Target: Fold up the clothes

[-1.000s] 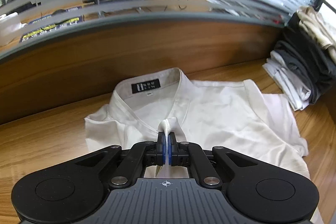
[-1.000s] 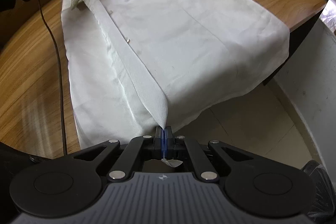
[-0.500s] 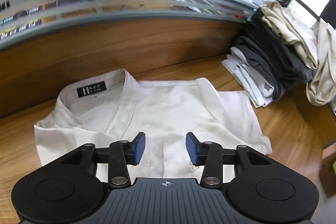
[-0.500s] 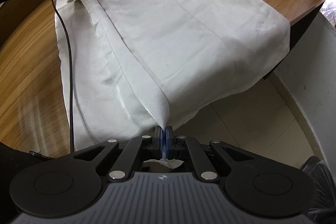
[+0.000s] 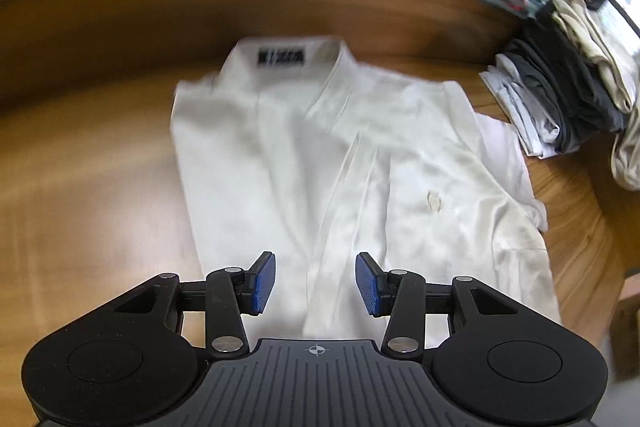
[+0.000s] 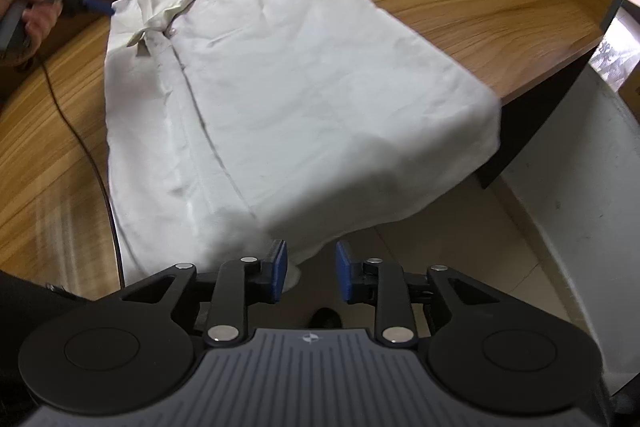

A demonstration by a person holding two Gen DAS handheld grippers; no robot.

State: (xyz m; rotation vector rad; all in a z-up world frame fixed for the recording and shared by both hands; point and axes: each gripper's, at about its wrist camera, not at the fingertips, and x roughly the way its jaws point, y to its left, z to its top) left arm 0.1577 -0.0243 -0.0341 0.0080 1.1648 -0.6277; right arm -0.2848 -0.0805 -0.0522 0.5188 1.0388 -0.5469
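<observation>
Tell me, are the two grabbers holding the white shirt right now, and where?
Neither holds anything. The left gripper is open above the white shirt, nothing between its pads. The right gripper is opening, with the hem lying loose beside it.

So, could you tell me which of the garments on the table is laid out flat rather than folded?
The white shirt with the black collar label; the grey and beige clothes are stacked folded by the window.
</observation>
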